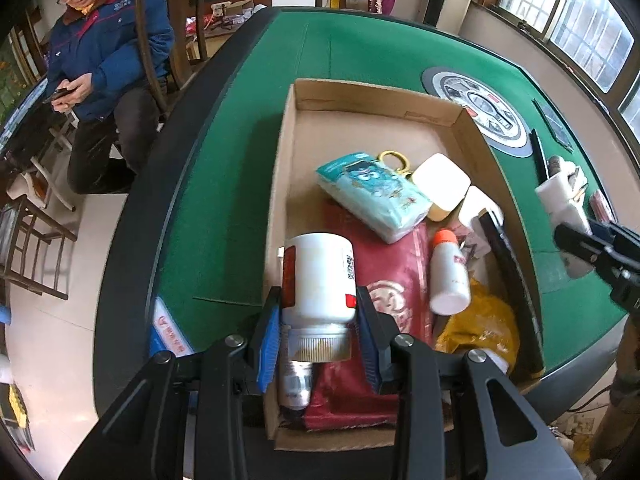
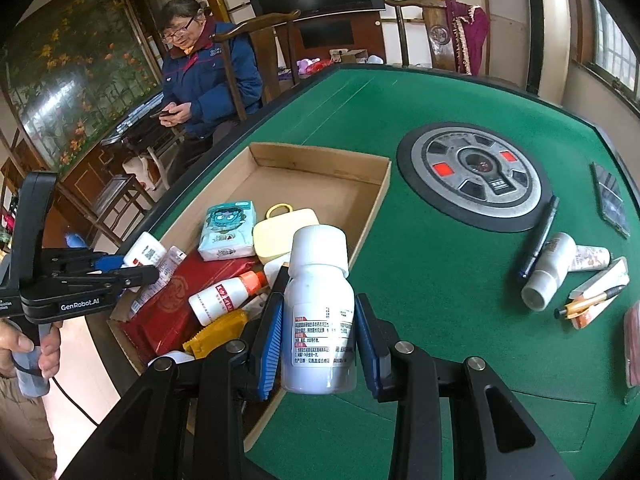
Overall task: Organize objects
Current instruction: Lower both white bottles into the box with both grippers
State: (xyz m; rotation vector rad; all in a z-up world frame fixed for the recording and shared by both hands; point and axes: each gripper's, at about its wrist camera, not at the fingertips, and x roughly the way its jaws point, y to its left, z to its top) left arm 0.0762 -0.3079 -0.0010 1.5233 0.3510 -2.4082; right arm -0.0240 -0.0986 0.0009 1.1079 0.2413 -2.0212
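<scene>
My left gripper (image 1: pixel 318 320) is shut on a white bottle with a red label (image 1: pixel 318 276), its cap end toward the camera. It hangs over the near left part of an open cardboard box (image 1: pixel 376 96). In the right wrist view my right gripper (image 2: pixel 319 332) is shut on an upright white bottle with a white cap and a printed label (image 2: pixel 318 280), beside the near right wall of the box (image 2: pixel 320 156). The left gripper (image 2: pixel 132 266) shows there too, held by a hand. The box holds a tissue pack (image 1: pixel 372 196), a red packet (image 1: pixel 396 276), an orange-capped bottle (image 1: pixel 448 276) and a yellow packet (image 1: pixel 480 324).
The box lies on a green felt table (image 2: pixel 420 272) with a round centre panel (image 2: pixel 472 176). Right of the box lie a dark pen (image 2: pixel 538 236), a white tube (image 2: pixel 548 268), a small carton and a pencil (image 2: pixel 592 300). A seated person in a blue jacket (image 2: pixel 208 76) looks at a phone beyond the table's left edge.
</scene>
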